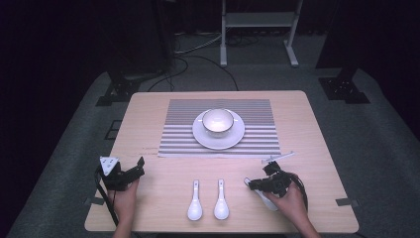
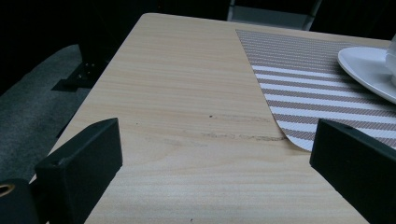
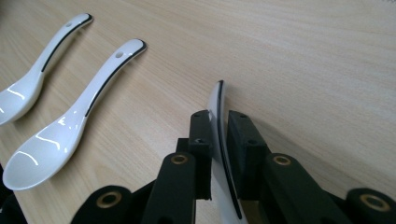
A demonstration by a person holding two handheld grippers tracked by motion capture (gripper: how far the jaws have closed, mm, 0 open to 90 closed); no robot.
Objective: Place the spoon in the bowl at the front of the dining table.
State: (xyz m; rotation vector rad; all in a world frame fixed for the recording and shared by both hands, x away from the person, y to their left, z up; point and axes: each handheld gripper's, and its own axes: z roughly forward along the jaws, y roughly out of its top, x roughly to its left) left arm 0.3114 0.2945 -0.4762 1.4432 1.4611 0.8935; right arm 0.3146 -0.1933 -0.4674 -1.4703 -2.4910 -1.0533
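Note:
Two white ceramic spoons lie side by side near the table's front edge, one [image 1: 194, 203] left of the other [image 1: 221, 201]. A third white spoon [image 3: 218, 121] stands on its edge between the pads of my right gripper [image 3: 218, 122], which is shut on its handle; its bowl [image 1: 268, 200] pokes out under the hand at the front right. My left gripper [image 1: 133, 168] rests at the front left, jaws wide apart with bare tabletop between them. A white bowl [image 1: 218, 121] sits on a white plate [image 1: 218, 137] on the striped placemat [image 1: 220, 128].
The wooden table [image 1: 302, 129] has bare room on both sides of the placemat. A slim pale strip [image 1: 278, 157] lies just past my right gripper. Beyond the table stand dark stands, cables and a white frame [image 1: 258, 29] on grey carpet.

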